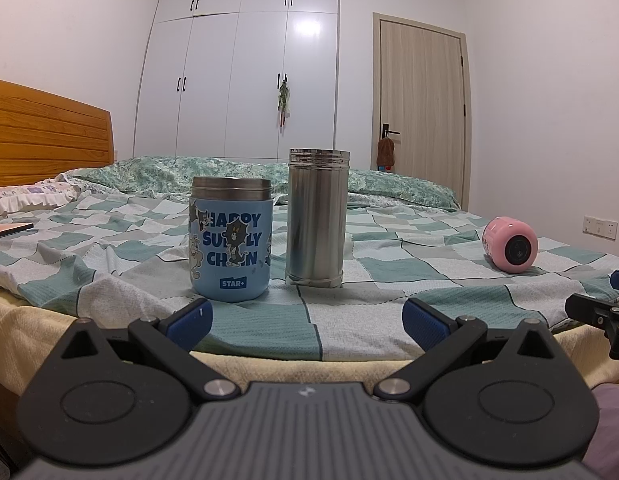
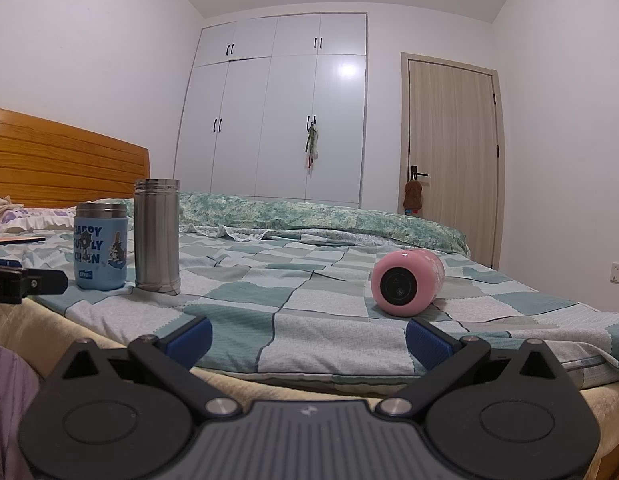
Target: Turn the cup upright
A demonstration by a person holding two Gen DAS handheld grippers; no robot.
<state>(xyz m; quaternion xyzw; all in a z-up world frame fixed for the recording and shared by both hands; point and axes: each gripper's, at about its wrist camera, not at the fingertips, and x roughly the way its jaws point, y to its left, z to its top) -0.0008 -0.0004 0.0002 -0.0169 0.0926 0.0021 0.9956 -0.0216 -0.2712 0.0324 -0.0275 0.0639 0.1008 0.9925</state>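
Observation:
A pink cup (image 2: 405, 282) lies on its side on the checked bedspread, its dark base facing me; it also shows at the far right in the left wrist view (image 1: 511, 245). My right gripper (image 2: 308, 338) is open and empty, just short of the bed's edge, with the cup ahead and slightly right. My left gripper (image 1: 307, 320) is open and empty, facing a blue cartoon cup (image 1: 230, 240) and a steel cup (image 1: 316, 218), both standing upright.
The bed (image 2: 269, 320) has a checked green cover and a yellow blanket along its near edge. A wooden headboard (image 1: 41, 136) is at the left. A book (image 1: 11, 230) lies near the pillow. A white wardrobe and a door stand behind.

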